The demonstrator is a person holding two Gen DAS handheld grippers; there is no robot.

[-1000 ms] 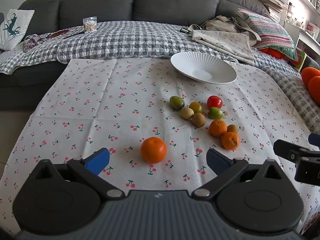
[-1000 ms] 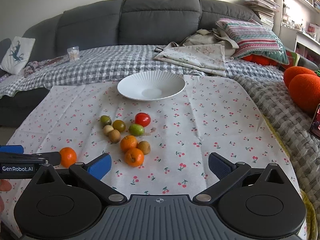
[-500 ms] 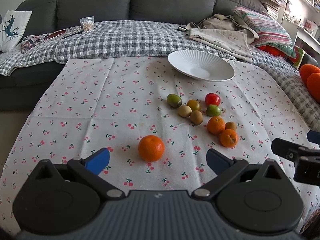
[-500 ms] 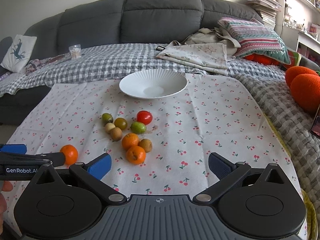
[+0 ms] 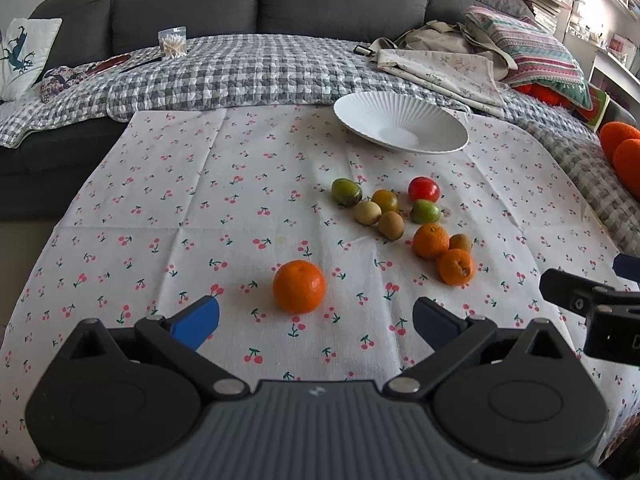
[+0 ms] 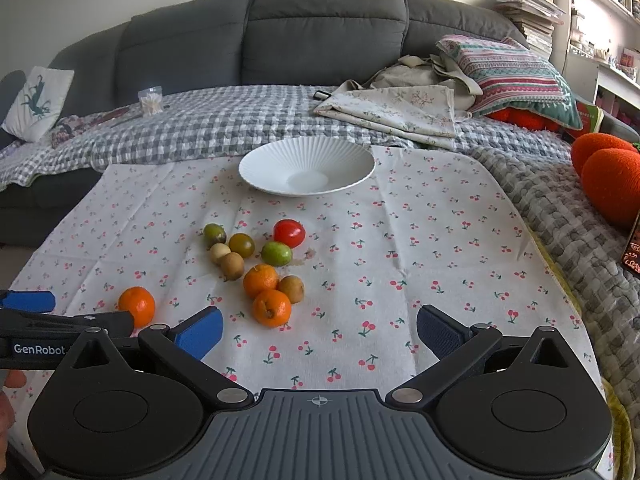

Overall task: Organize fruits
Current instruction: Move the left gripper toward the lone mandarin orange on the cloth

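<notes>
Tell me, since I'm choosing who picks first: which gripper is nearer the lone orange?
Left. The left gripper has the lone orange just ahead between its open fingers; the right gripper sits off to the orange's right.

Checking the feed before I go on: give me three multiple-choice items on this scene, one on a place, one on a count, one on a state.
1. Where is the lone orange?
A. in the white bowl
B. on the cloth between the left gripper's fingers
C. on the sofa

2. How many red fruits lie in the fruit cluster?
A. one
B. three
C. none

3. What is the white bowl's state?
A. full
B. overturned
C. empty and upright

Key: B, it sits ahead of the open left gripper; A, only the red fruit; C, bare ribbed inside shows.
</notes>
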